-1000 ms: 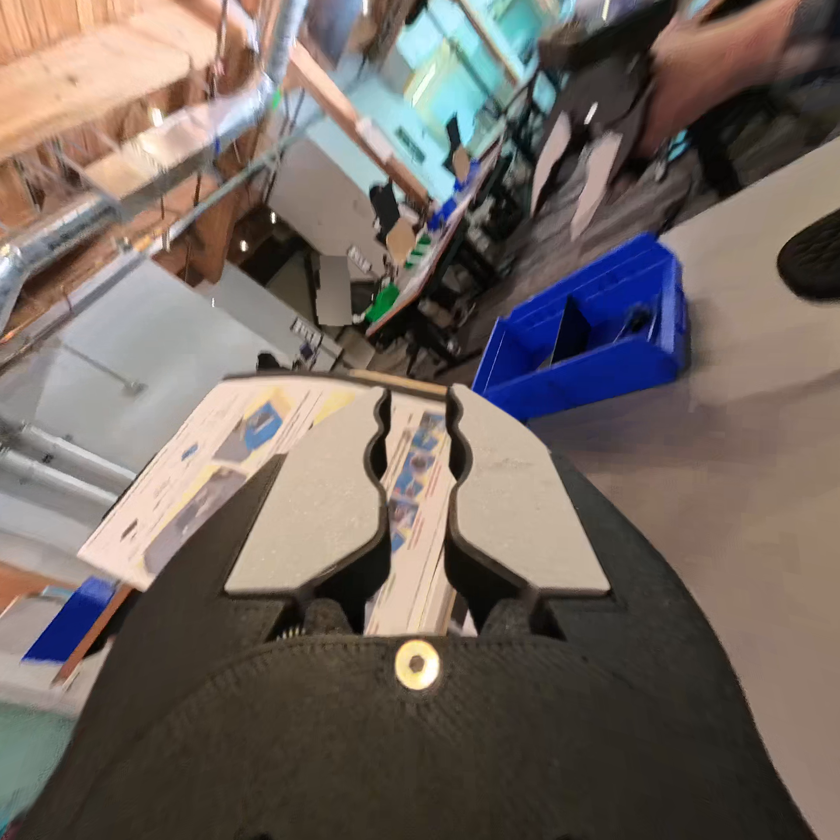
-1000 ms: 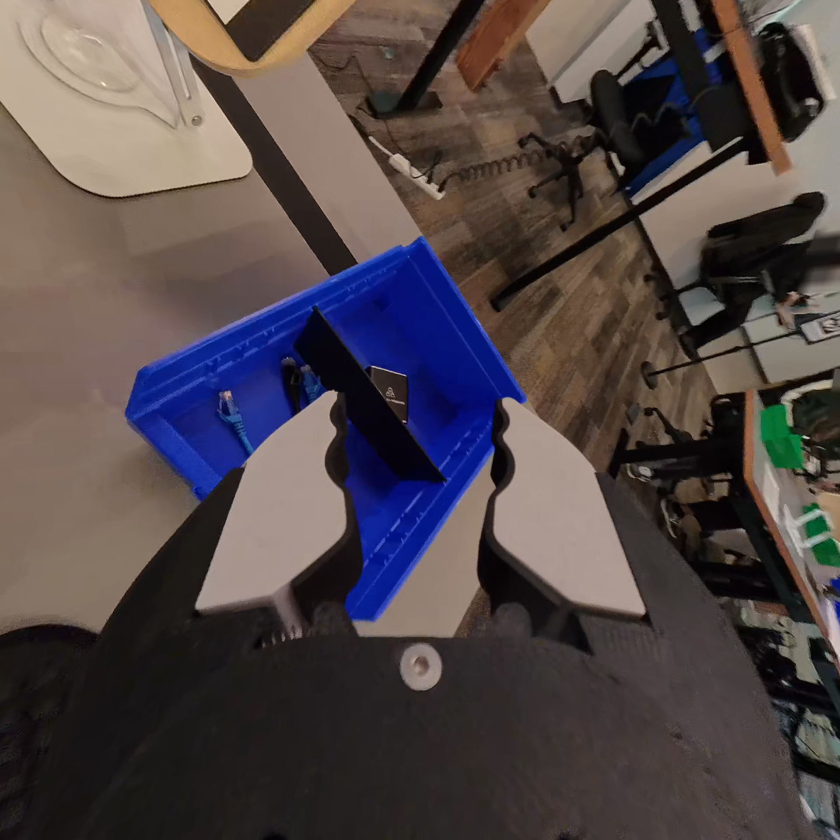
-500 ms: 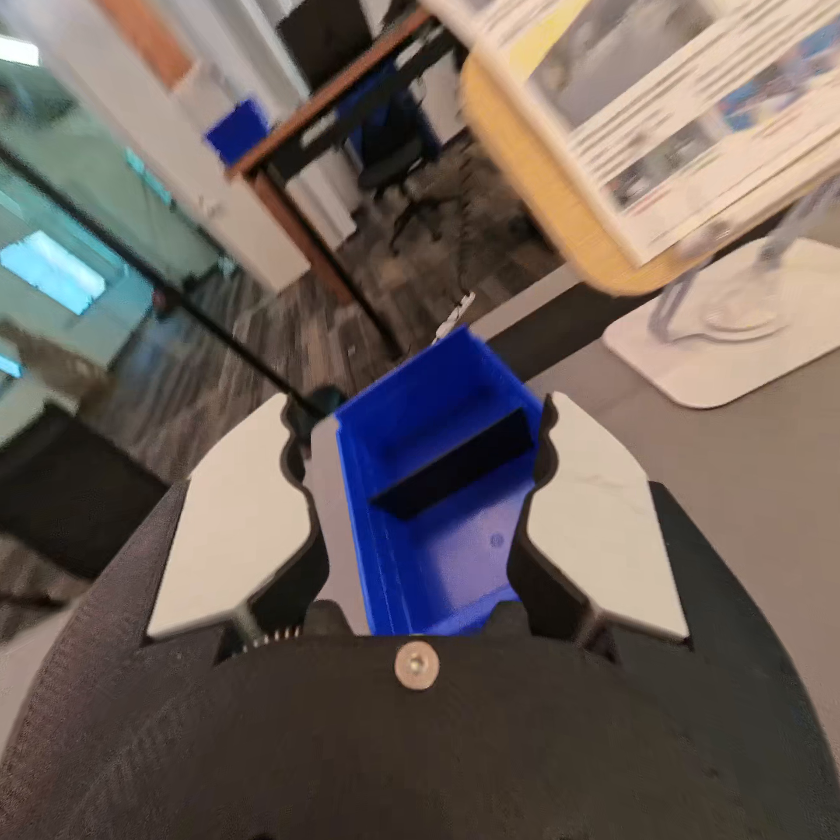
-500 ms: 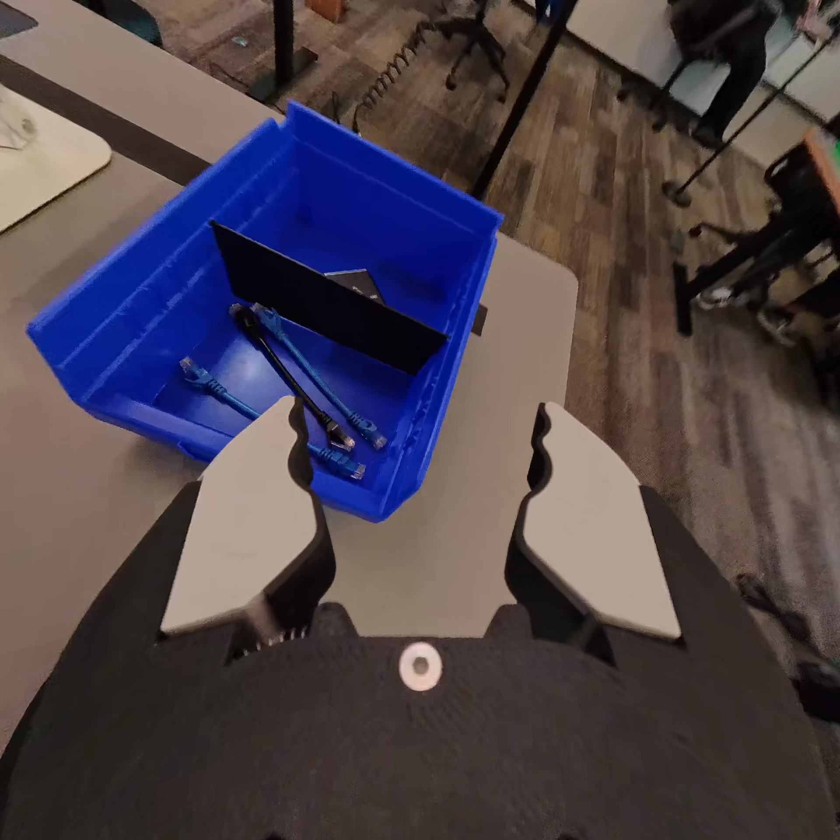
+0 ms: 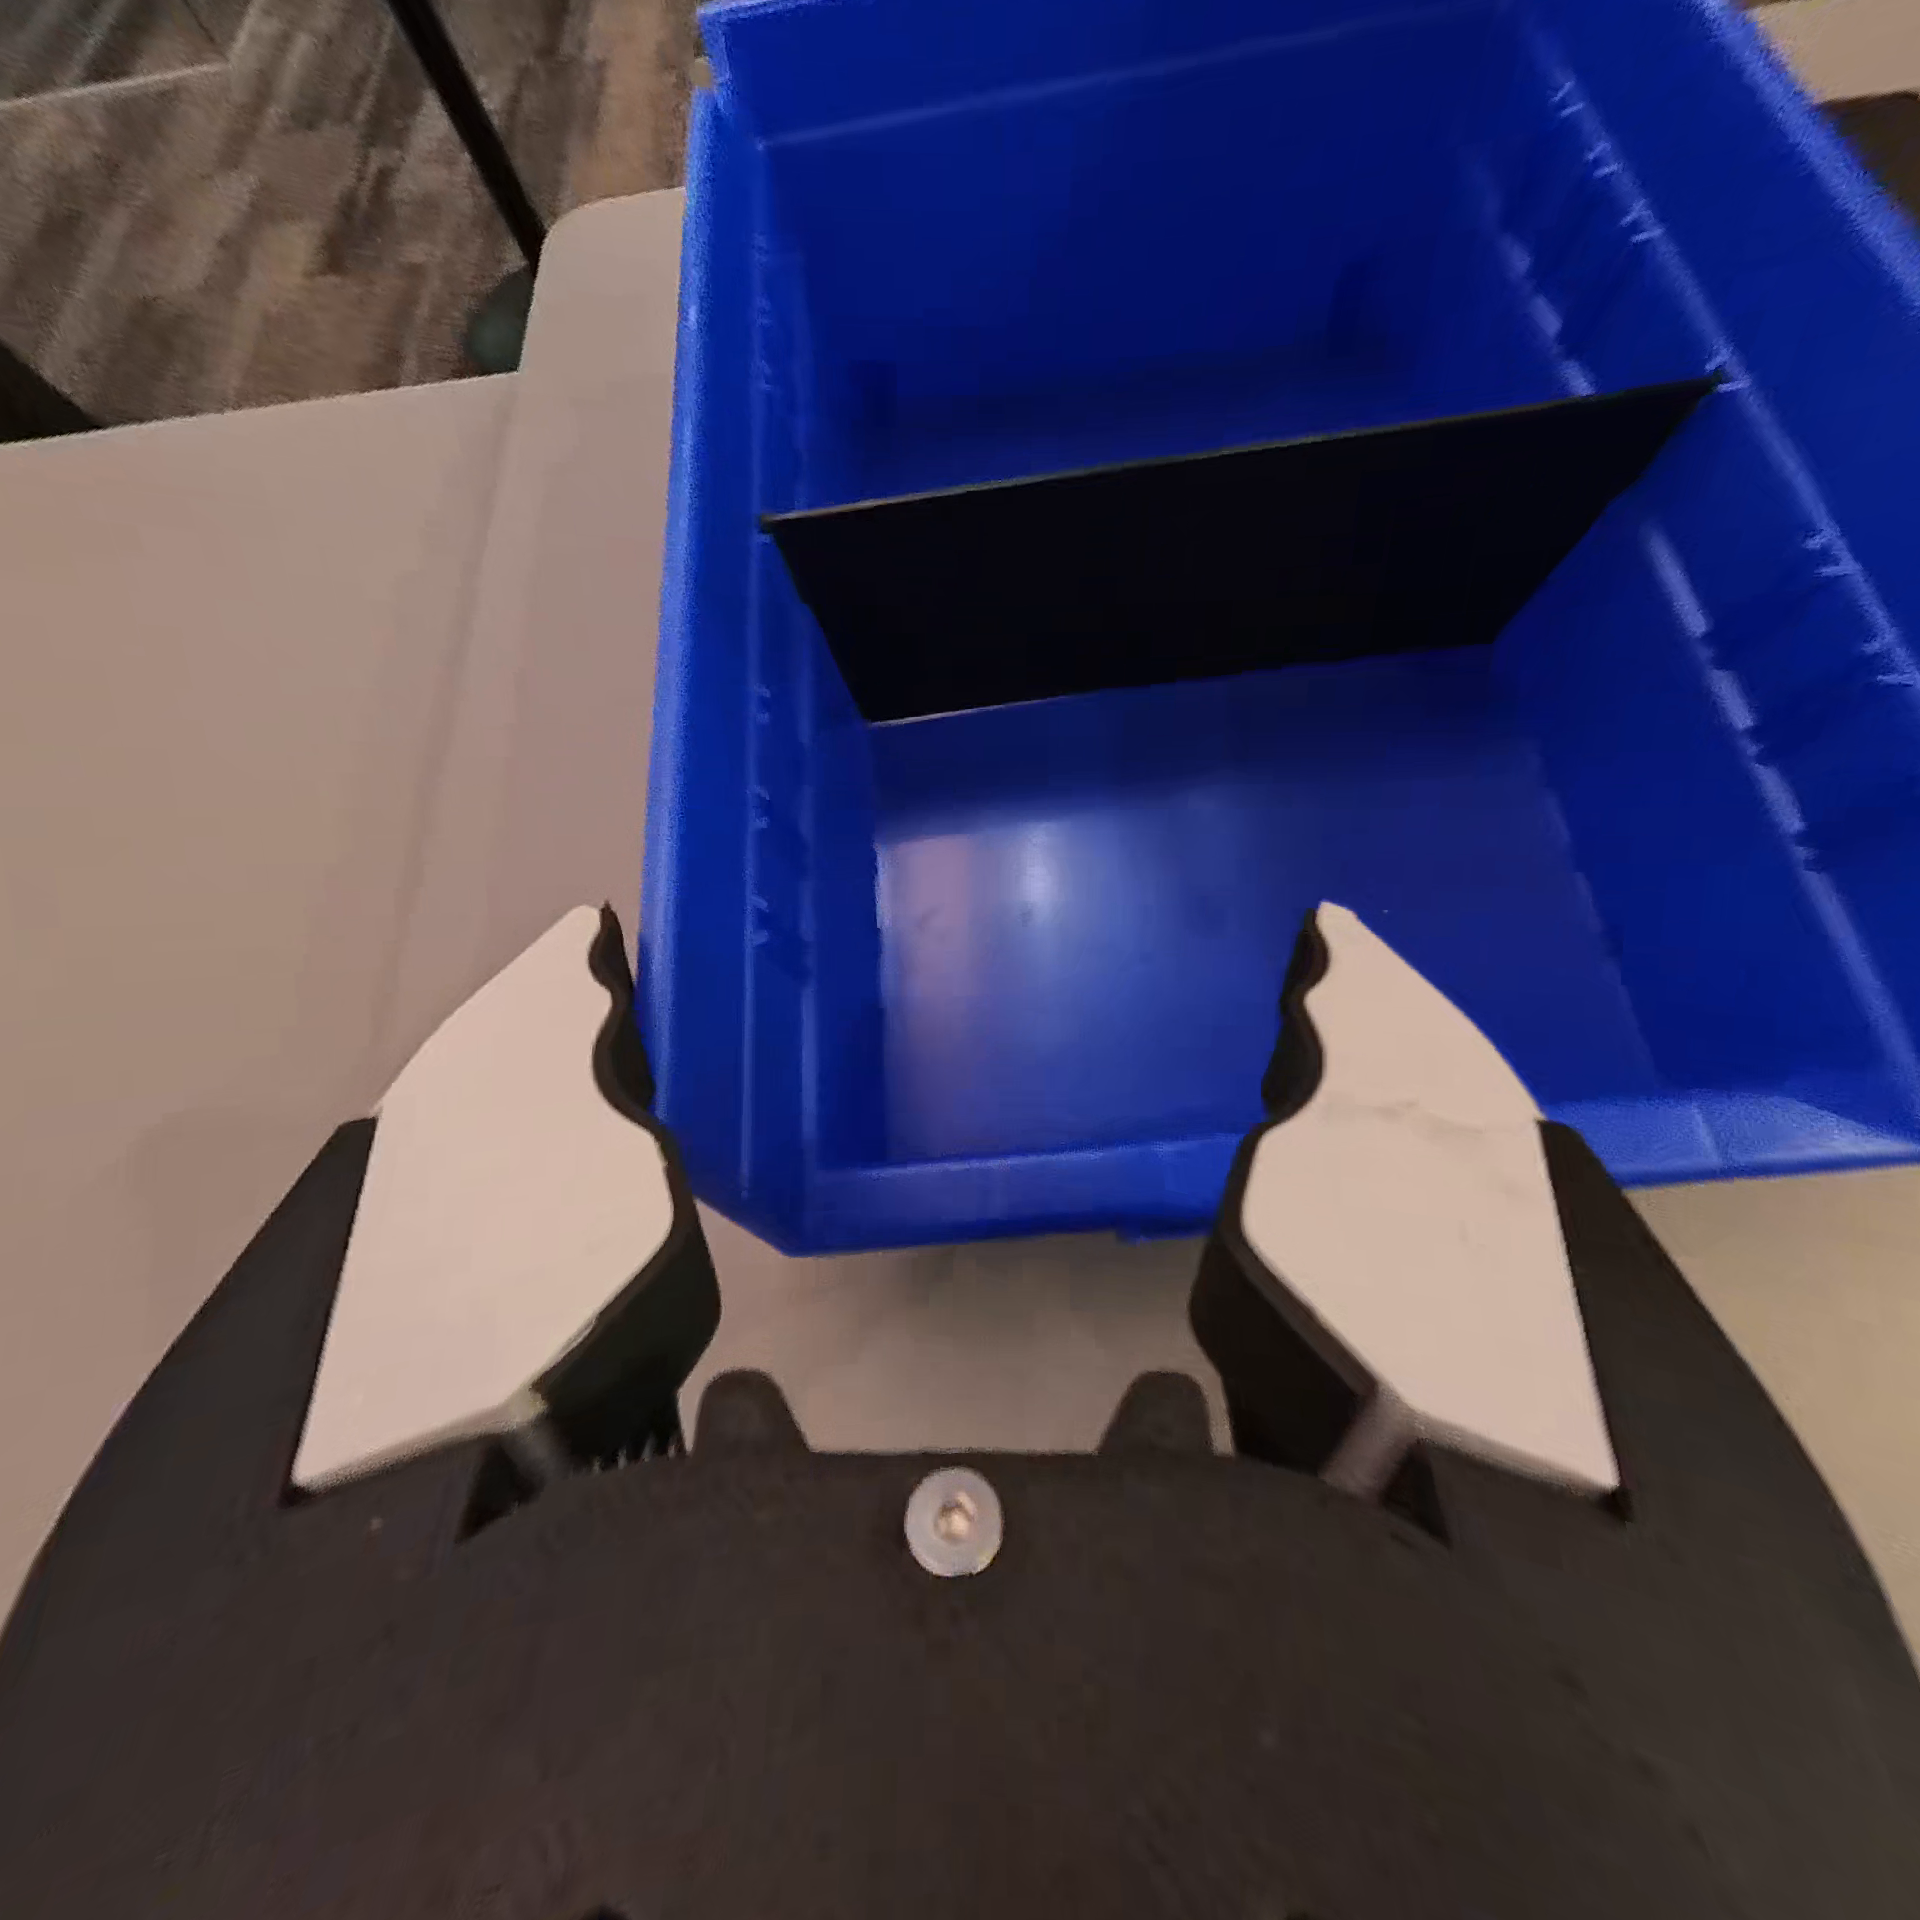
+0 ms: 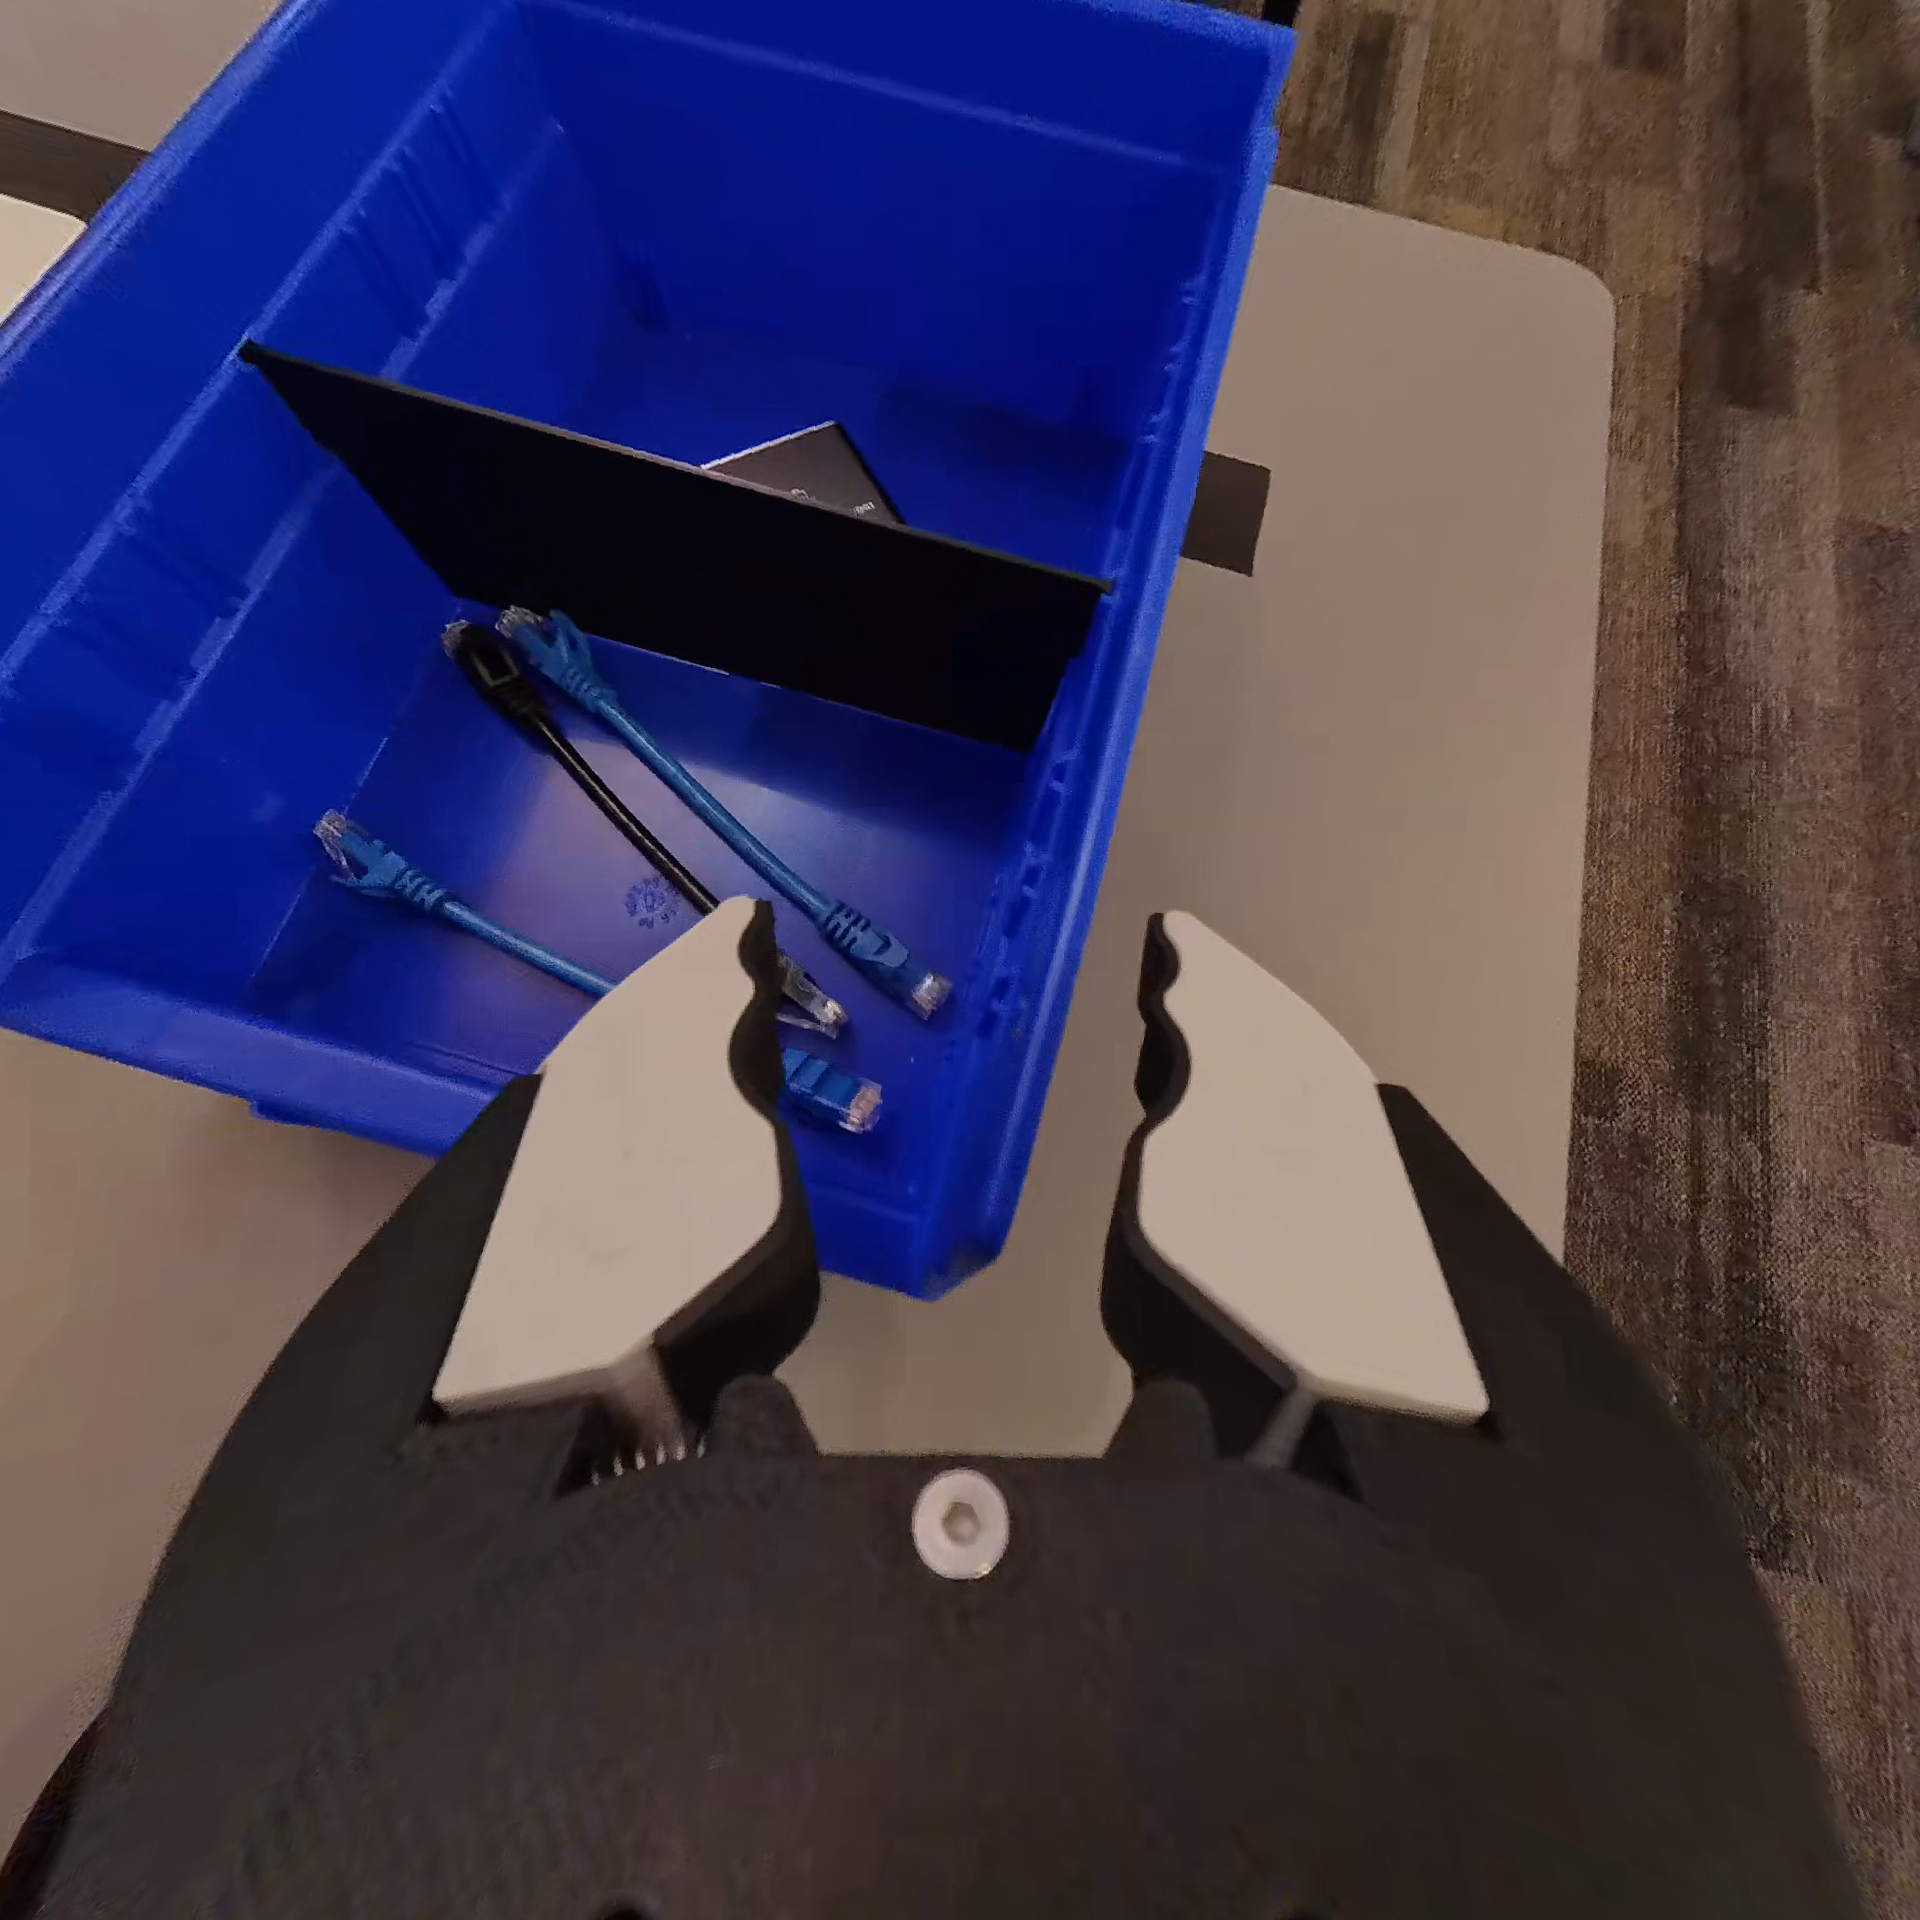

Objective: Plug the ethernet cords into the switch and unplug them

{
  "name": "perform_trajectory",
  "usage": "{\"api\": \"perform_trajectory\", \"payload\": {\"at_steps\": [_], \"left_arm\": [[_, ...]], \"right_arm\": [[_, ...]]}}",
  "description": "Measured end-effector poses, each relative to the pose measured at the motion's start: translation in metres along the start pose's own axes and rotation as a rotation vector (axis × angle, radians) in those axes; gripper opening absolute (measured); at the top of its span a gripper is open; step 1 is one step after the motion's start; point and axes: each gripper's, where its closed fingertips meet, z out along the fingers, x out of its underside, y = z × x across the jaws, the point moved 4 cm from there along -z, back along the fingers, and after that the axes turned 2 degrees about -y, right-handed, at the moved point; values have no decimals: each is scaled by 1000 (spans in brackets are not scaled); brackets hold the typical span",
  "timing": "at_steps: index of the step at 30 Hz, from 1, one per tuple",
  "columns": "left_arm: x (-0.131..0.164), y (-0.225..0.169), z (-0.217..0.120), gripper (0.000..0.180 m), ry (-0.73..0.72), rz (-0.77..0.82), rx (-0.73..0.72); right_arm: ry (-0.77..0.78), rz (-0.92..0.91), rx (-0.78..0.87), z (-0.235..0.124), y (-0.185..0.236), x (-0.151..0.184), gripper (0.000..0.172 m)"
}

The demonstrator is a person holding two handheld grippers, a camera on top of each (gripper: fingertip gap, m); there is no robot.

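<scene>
Right wrist view shows nothing plugged in yet: two blue ethernet cords (image 6: pixel 717 805) and a black cord (image 6: pixel 582 769) lie loose in the near compartment of the blue bin (image 6: pixel 1174 644), a dark box, seemingly the switch (image 6: pixel 805 473), behind the black divider (image 6: pixel 665 551). Right gripper (image 6: pixel 956 935) is half open, left gripper (image 5: pixel 961 925) wide, both empty

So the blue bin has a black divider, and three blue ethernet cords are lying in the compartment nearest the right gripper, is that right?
Not quite. The blue bin does have a black divider, but the right wrist view shows two blue cords and one black cord in the compartment nearest the right gripper, not three blue ones.
</scene>
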Motion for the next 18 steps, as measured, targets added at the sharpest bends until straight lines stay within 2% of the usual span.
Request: {"api": "perform_trajectory", "payload": {"at_steps": [3,5,8,9,12,15,18], "left_arm": [[-4,11,0,98,-7,-49,-30],[-1,28,1,101,-6,-93,-82],[12,39,10,96,55,-122,-53],[17,38,14,89,75,-123,-22],[17,27,18,31,84,-210,182],[16,33,20,18,90,-244,183],[14,31,20,5,119,-180,181]], "right_arm": [[21,-5,-12,8,4,0,57],[25,-5,-6,13,4,1,58],[24,-5,10,13,0,1,47],[24,-8,12,13,-1,1,44],[32,-22,30,15,-6,1,32],[46,-2,22,15,-10,1,9],[59,33,-9,16,-11,0,5]]}}
